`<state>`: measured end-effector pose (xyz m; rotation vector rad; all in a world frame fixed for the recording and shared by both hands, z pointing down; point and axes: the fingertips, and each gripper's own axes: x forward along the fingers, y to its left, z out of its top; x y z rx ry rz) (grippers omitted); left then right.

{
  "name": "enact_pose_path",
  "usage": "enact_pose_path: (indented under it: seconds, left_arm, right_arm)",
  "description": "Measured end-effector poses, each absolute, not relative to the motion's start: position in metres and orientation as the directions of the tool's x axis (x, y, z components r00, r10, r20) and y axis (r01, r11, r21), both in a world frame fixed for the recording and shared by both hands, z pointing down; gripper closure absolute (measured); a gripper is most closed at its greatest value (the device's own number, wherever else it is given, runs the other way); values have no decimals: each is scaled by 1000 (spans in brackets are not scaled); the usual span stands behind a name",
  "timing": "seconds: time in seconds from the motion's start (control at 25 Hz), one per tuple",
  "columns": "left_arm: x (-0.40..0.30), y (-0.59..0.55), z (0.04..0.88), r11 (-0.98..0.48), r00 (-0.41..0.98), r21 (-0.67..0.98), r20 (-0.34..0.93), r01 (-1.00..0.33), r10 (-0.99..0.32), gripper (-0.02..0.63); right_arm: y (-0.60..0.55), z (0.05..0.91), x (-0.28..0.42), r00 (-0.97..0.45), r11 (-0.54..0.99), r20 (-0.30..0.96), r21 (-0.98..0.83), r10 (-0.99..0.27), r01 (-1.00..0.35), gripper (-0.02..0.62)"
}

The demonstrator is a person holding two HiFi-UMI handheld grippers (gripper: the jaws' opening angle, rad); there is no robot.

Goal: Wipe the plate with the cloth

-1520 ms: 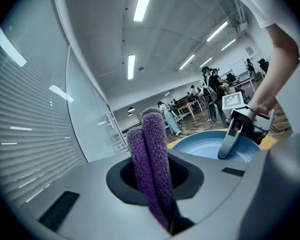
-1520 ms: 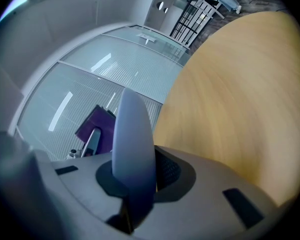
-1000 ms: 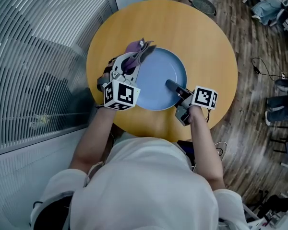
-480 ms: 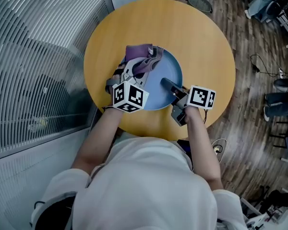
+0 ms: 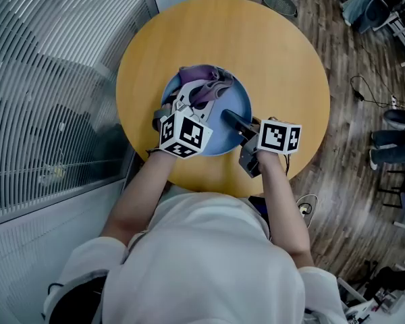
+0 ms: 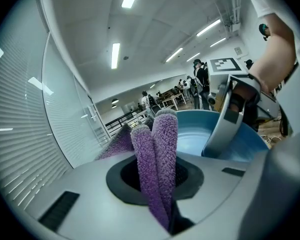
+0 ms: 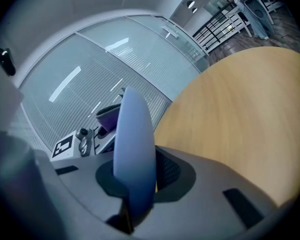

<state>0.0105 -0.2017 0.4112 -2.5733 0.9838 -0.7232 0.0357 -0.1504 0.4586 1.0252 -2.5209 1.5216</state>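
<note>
Head view: the blue plate (image 5: 237, 103) is pinched at its near-right rim by the right hand-held gripper (image 5: 231, 119) over the surface (image 5: 270, 52), and the purple cloth (image 5: 206, 83) is bunched on the plate's far-left part, clamped in the left hand-held gripper (image 5: 191, 98). Left gripper view: cloth (image 6: 157, 154) is squeezed between the jaws, with bare plate (image 6: 195, 134) lying ahead-right, so a sweep toward the right side is probably called for. Right gripper view: the rim is gripped edge-on between barely parted jaws.

The worktop (image 5: 277, 52) lies open beyond and right of the plate (image 5: 219, 139); blinds (image 5: 47, 79) close off its left side.
</note>
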Motion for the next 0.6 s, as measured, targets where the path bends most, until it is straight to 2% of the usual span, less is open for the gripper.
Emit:
enact_pose_path:
  seconds: [0.6]
  left_arm:
    - [50, -169, 407, -802, 744, -425, 345, -420, -572, 554]
  right_arm:
    - [-151, 459, 28, -788, 320, 348, -773, -507, -547, 529]
